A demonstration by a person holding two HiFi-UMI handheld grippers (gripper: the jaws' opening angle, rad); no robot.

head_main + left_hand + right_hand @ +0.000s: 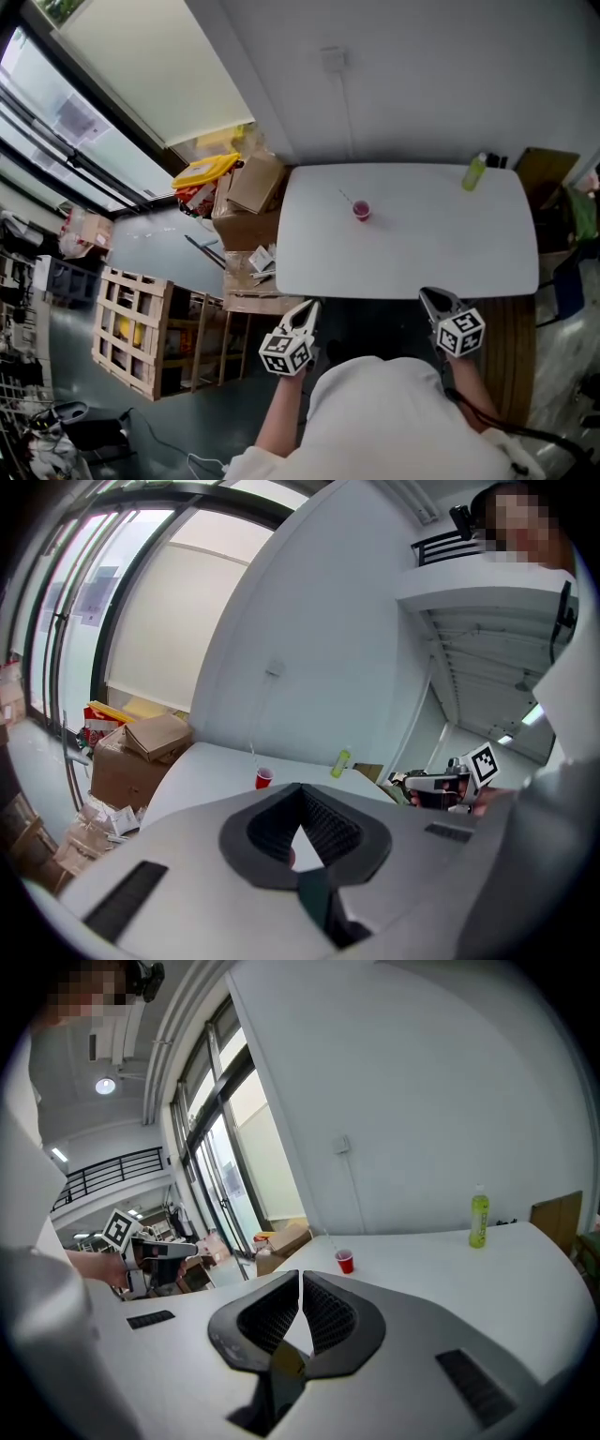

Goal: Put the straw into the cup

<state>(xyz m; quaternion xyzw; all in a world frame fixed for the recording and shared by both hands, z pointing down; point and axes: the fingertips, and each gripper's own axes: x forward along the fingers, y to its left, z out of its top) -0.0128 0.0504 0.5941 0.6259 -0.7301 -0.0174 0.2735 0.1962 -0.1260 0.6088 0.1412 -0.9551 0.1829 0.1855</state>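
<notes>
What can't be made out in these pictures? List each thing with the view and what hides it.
- Lower end of the straw: too small and far in every view to tell whether it sits inside the red cup or behind it.
- Contents of the cup: hidden by its own wall in both gripper views.
- Label of the green bottle: too small everywhere.
- Legs of the table: head view, hidden under the tabletop.

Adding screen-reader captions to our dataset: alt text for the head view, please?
From above, a white table holds a red cup with a straw in it and a green bottle at the far right. The left gripper and right gripper hover near its front edge.
</notes>
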